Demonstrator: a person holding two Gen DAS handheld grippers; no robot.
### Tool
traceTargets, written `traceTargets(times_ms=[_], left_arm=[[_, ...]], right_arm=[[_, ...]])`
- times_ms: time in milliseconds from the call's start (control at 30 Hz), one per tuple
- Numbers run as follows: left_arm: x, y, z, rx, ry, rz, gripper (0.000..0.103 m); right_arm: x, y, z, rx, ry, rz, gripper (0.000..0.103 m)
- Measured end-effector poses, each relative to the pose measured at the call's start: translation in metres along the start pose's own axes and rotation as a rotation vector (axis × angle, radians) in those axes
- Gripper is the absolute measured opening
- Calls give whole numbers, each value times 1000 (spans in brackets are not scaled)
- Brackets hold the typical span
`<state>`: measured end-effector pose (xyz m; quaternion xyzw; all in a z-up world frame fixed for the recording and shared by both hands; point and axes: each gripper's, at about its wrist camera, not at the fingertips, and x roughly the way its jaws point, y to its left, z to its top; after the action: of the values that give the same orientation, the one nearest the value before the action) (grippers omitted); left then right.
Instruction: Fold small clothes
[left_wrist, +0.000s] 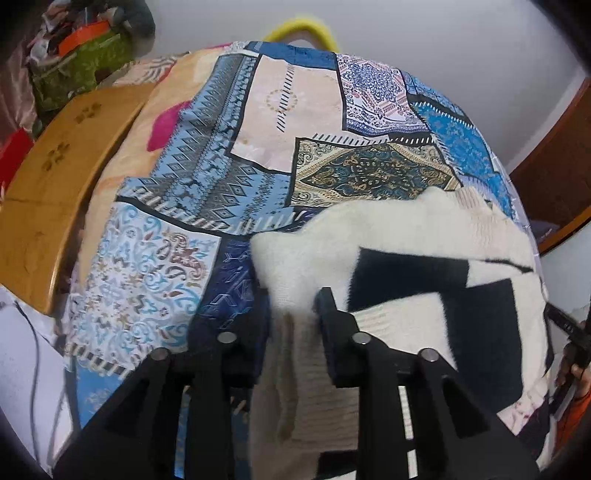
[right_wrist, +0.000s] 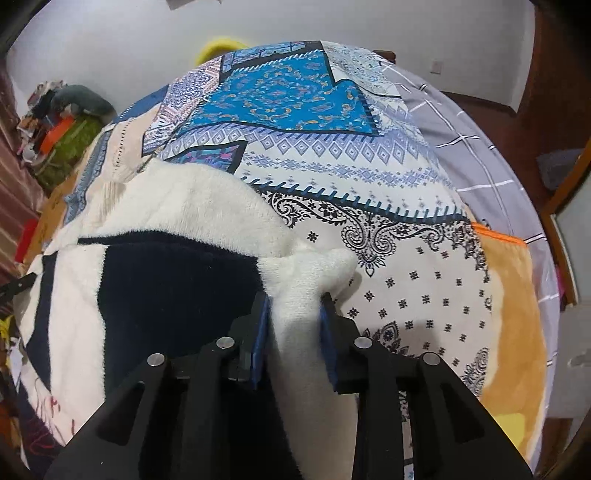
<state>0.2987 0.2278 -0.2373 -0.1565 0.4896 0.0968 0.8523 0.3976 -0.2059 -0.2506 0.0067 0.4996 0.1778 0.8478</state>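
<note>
A fluffy cream garment with dark navy blocks (left_wrist: 406, 266) lies on a patchwork bedspread (left_wrist: 229, 173). In the left wrist view my left gripper (left_wrist: 293, 306) is shut on the garment's left edge, a fold of cream fabric pinched between its fingers (left_wrist: 332, 314). The right wrist view shows the same garment (right_wrist: 166, 266). There my right gripper (right_wrist: 295, 306) is shut on its right corner, and cream fabric bunches up between the blue pads (right_wrist: 327, 332). The garment's lower part is hidden behind both grippers.
A wooden headboard (left_wrist: 48, 206) runs along the bed's left side, with piled clutter (left_wrist: 81, 48) behind it. A grey checked sheet (right_wrist: 461, 140) and an orange blanket (right_wrist: 513, 295) lie at the right. A yellow object (left_wrist: 303, 27) sits at the far edge. A dark tool (left_wrist: 565, 325) shows at the right.
</note>
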Motion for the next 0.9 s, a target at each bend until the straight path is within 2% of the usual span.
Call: traceTargets(times_ms=[133, 167, 267, 400, 500, 567, 733, 833, 900], left_arm=[[-10, -6, -8, 60, -7, 48, 35], [-12, -8, -11, 71, -4, 56, 39], [-23, -15, -22, 106, -7, 72, 50], [-40, -24, -39, 134, -20, 78, 62], [-58, -27, -52, 124, -38, 60, 66], [-73, -30, -60, 124, -58, 57, 67], [-109, -33, -80, 122, -115, 35, 73], [-127, -33, -92, 112, -129, 5, 75], [-137, -32, -103, 108, -136, -6, 78]], right_arm=[[-10, -7, -6, 15, 15, 14, 40], [-15, -6, -9, 15, 18, 14, 41], [-30, -3, -17, -1, 27, 29, 54], [-55, 5, -33, -16, 10, 49, 57], [-80, 13, -45, -33, -20, 67, 60], [-97, 19, -54, -40, -45, 80, 71], [-132, 32, -72, -79, -109, 86, 73], [-147, 33, -83, -72, -131, 98, 82], [-156, 32, -93, -69, -151, 93, 83]])
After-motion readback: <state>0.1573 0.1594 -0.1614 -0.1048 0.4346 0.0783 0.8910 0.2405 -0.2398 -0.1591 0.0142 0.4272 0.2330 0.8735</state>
